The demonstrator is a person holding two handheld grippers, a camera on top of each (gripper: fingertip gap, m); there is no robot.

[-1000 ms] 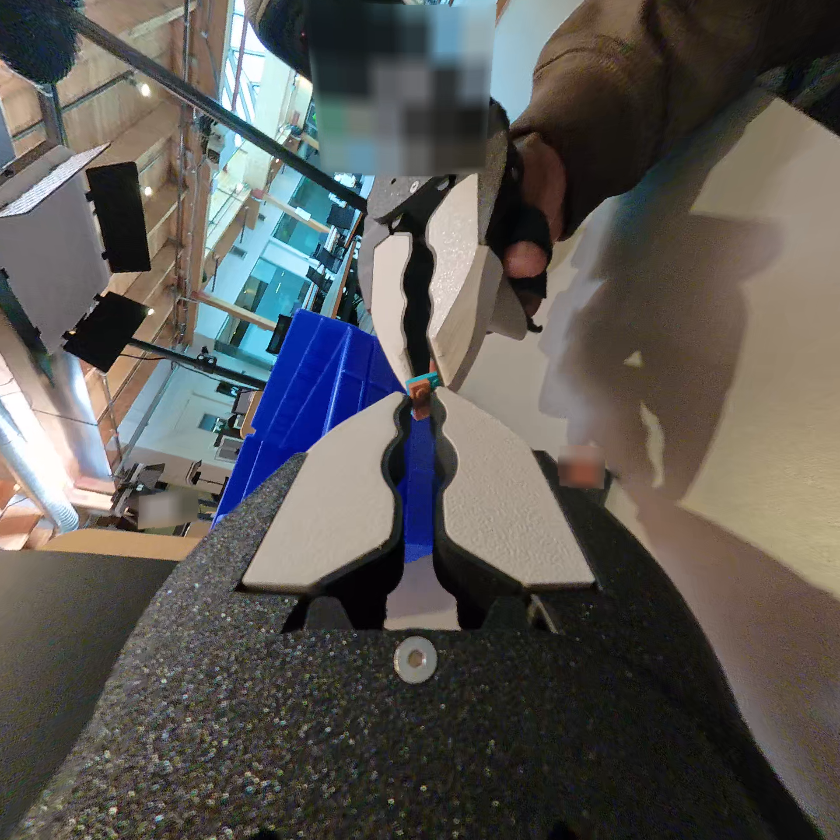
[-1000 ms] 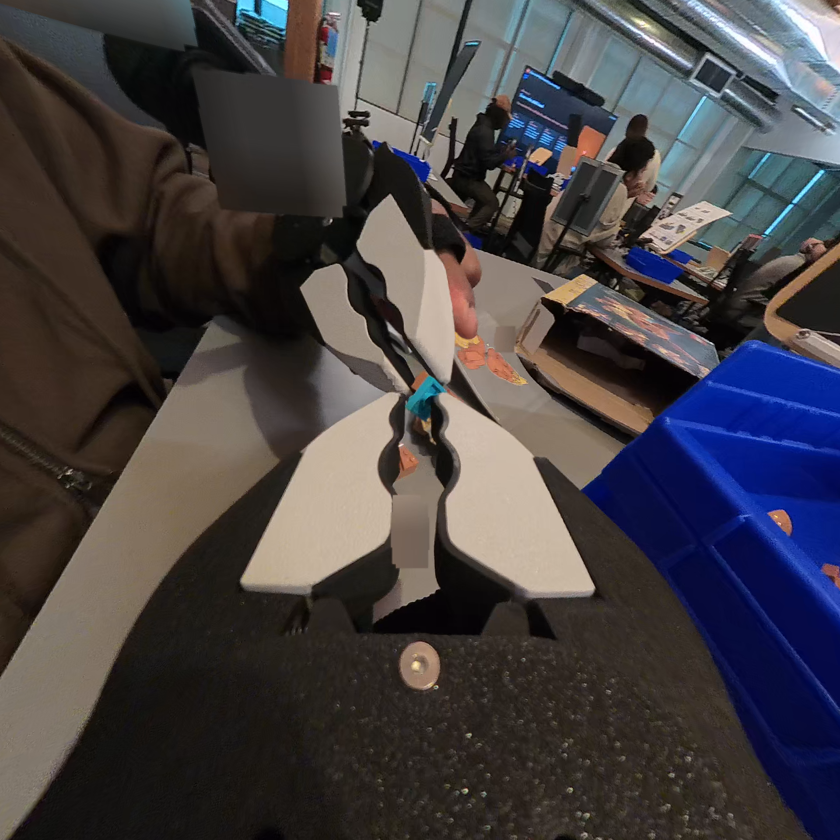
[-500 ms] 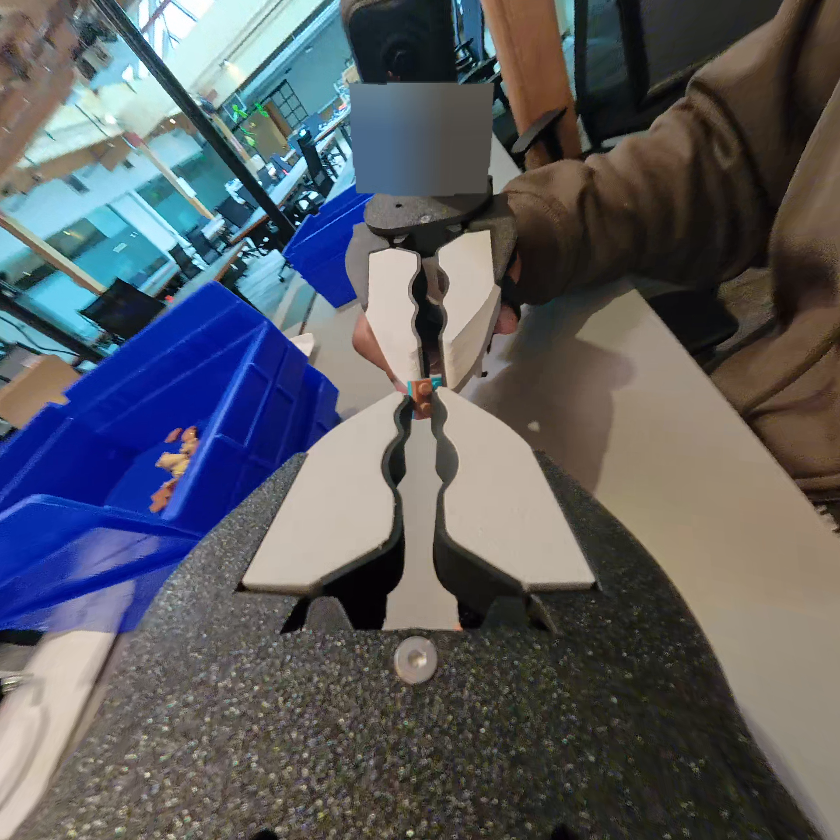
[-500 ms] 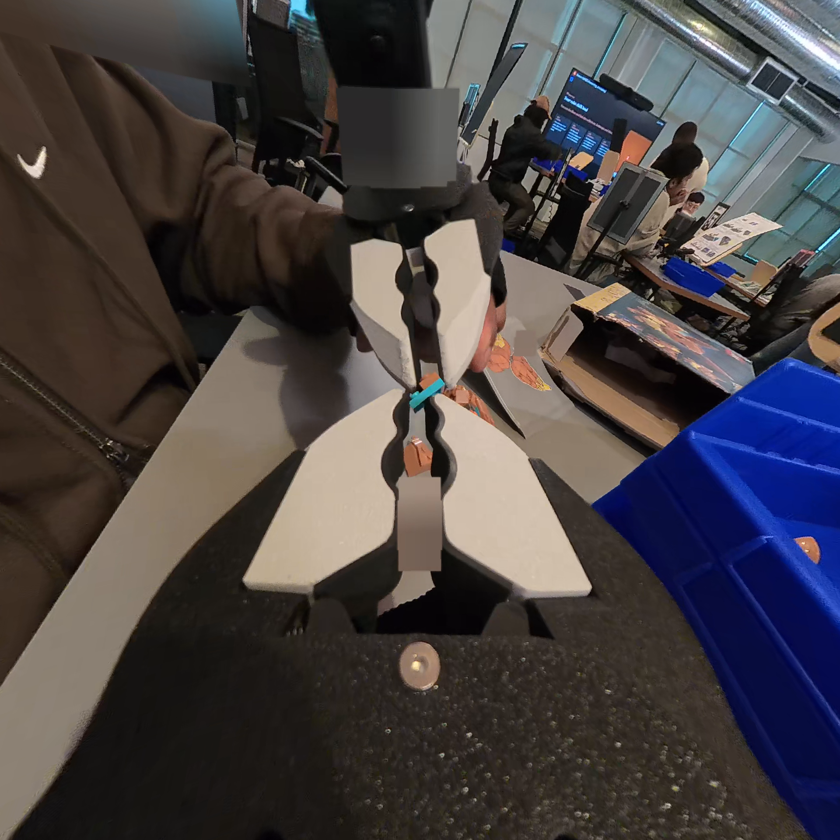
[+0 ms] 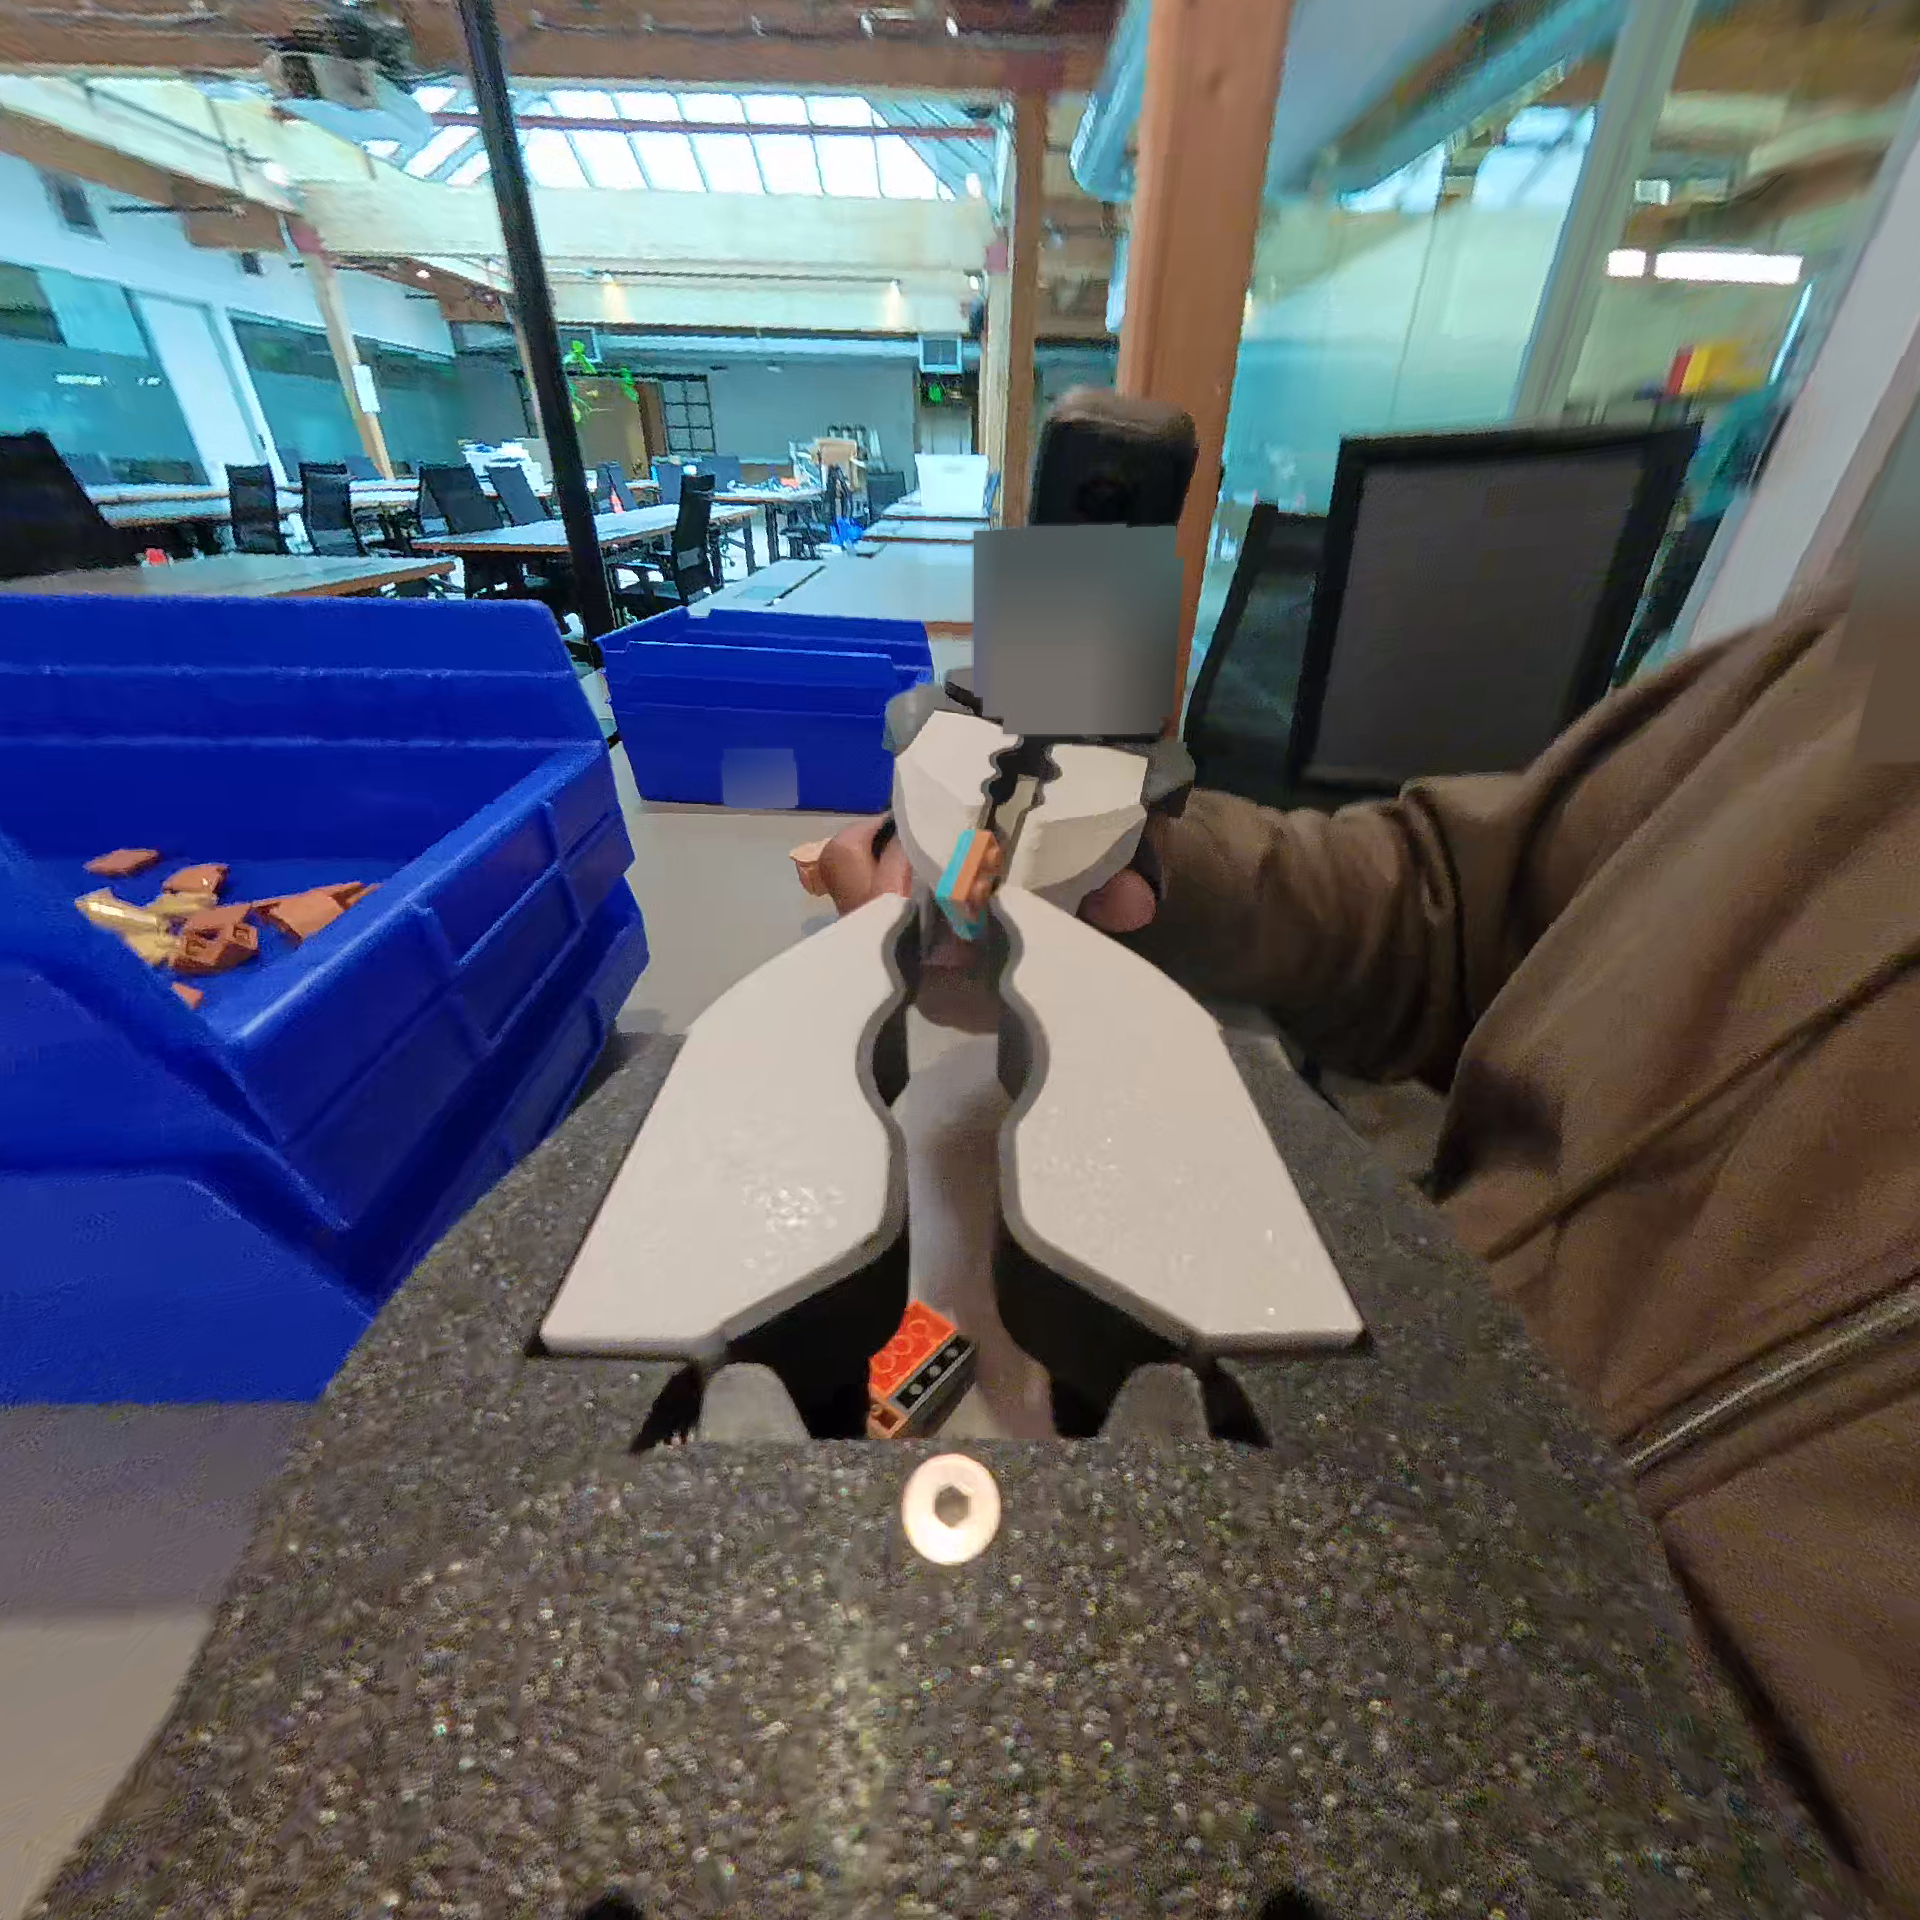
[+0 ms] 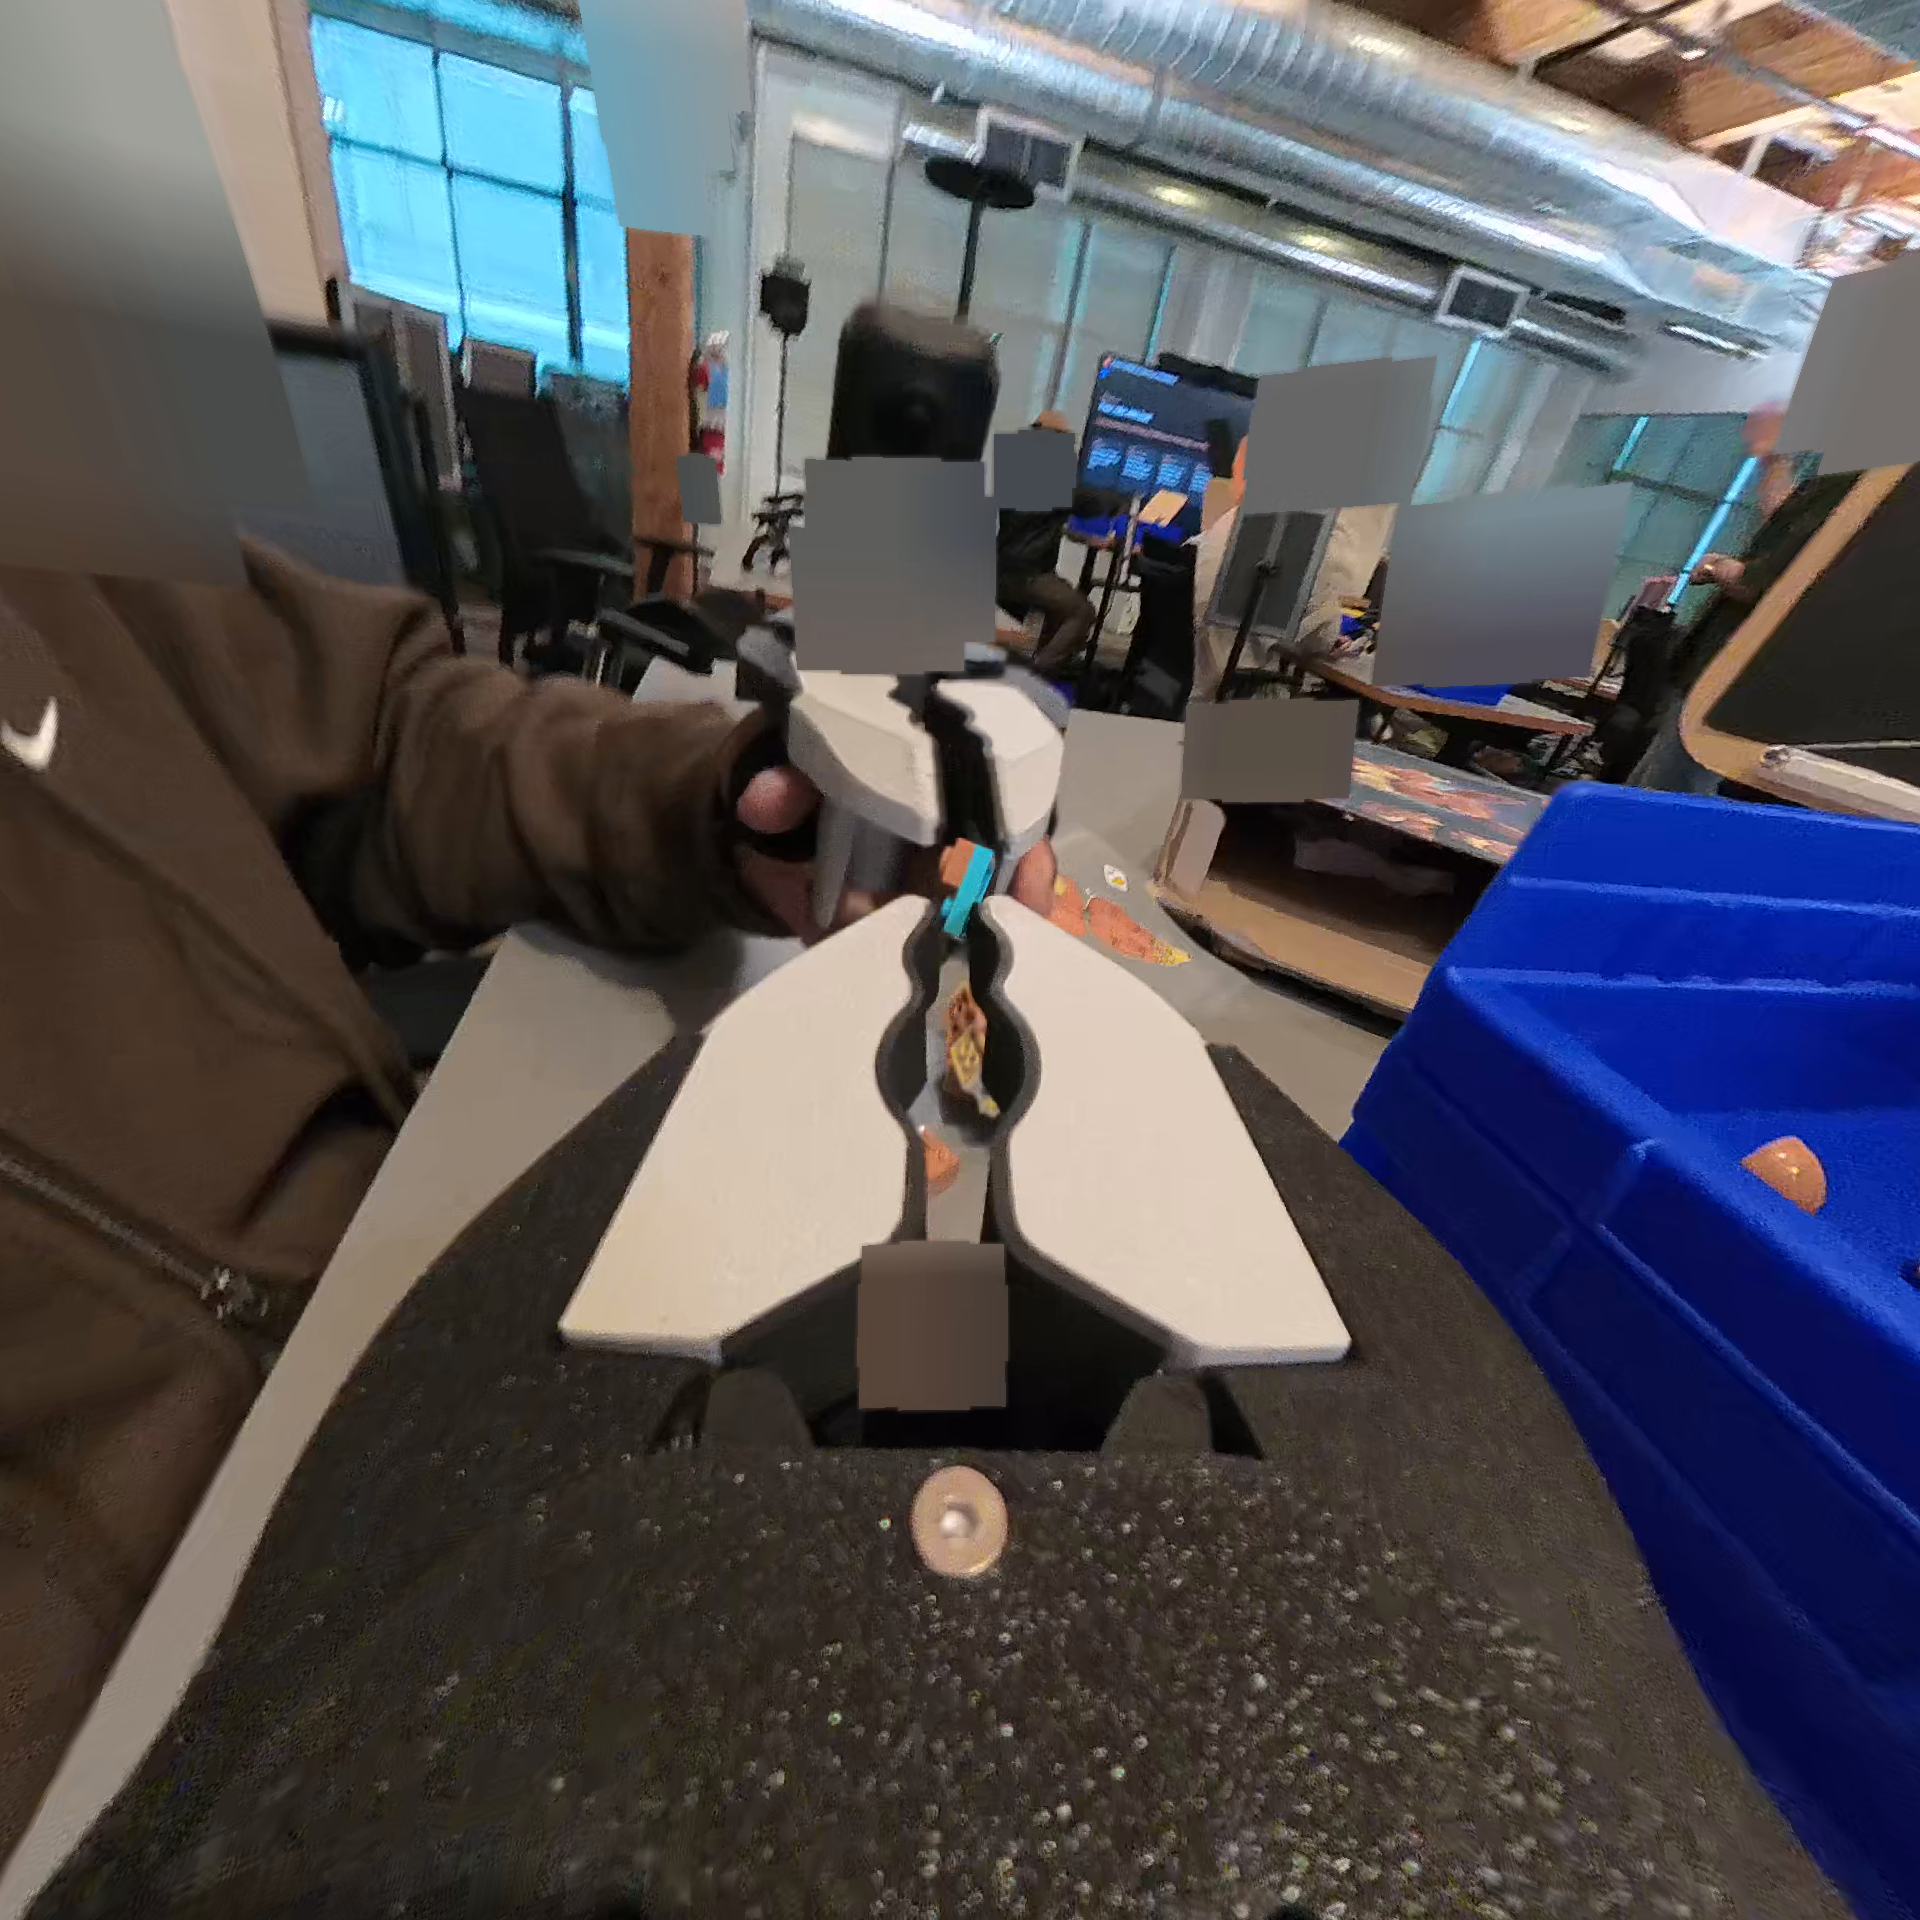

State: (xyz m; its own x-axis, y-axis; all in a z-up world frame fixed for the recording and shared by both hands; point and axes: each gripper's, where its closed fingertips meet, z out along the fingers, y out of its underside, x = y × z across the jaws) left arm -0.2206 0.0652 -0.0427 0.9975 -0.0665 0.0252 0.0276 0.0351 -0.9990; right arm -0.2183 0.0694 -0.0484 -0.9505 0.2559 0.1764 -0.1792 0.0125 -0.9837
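The left gripper (image 5: 956,914) and right gripper (image 6: 961,909) meet tip to tip above the grey bench (image 6: 561,1029), both sets of fingers clamped on one small teal-and-orange brick assembly (image 5: 968,883) held between them, clear of the bench. Blue bins (image 5: 312,935) stand just beside (one holds loose brown pieces (image 5: 197,914)). An orange-and-black brick (image 5: 920,1366) lies on the bench below the left gripper.

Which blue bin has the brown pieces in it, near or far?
The near blue bin, left of the left gripper; brown pieces lie inside. The far blue bin shows none.
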